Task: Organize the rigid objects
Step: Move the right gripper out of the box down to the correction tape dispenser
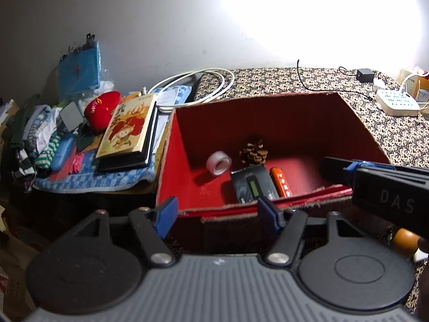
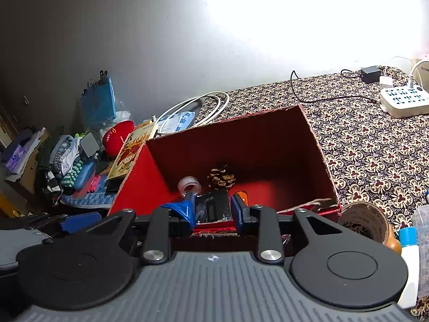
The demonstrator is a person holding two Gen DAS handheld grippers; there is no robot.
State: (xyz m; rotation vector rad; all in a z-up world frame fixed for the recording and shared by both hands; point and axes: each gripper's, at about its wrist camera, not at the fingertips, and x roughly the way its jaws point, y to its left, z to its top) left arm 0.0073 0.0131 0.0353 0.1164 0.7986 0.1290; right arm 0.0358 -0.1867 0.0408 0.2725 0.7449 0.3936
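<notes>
A red open box (image 1: 281,123) stands on the patterned cloth; it also shows in the right wrist view (image 2: 241,145). Inside lie a clear tape roll (image 1: 218,162), a pine cone (image 1: 253,153), a black device with a small screen (image 1: 253,185) and an orange object (image 1: 281,182). My left gripper (image 1: 218,212) is open and empty at the box's near wall. My right gripper (image 2: 213,210) is open and empty over the near edge of the box; it shows from the side in the left wrist view (image 1: 348,171).
Left of the box lies a clutter pile: an illustrated book (image 1: 127,127), a red case (image 1: 102,108), clothes (image 1: 40,139), a white cable (image 1: 193,86). A white power strip (image 2: 405,102) and black adapter (image 2: 371,73) sit far right. A brown tape roll (image 2: 366,221) and a white bottle (image 2: 409,263) stand right of the box.
</notes>
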